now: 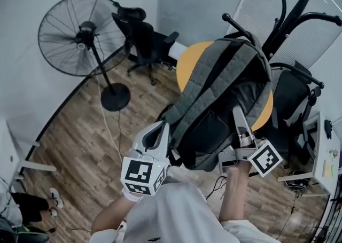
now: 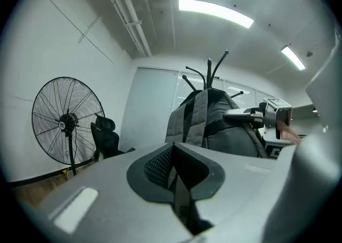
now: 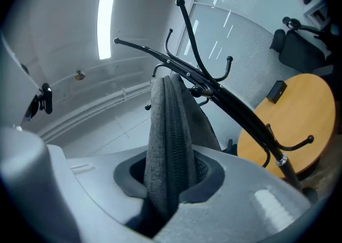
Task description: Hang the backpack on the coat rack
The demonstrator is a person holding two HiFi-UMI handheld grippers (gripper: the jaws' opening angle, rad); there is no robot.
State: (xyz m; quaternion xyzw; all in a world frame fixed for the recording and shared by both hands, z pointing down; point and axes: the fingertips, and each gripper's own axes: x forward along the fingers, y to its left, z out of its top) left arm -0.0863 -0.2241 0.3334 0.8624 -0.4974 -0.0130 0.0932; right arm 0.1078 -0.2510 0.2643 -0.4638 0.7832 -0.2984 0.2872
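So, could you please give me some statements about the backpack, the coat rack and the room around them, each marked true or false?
1. The right gripper is shut on a fold of the grey backpack. True.
2. The floor fan lies on its side. False: it stands upright on its round base.
3. The coat rack is white. False: it is black, with curved hooks.
4. A round orange table shows behind the backpack. True.
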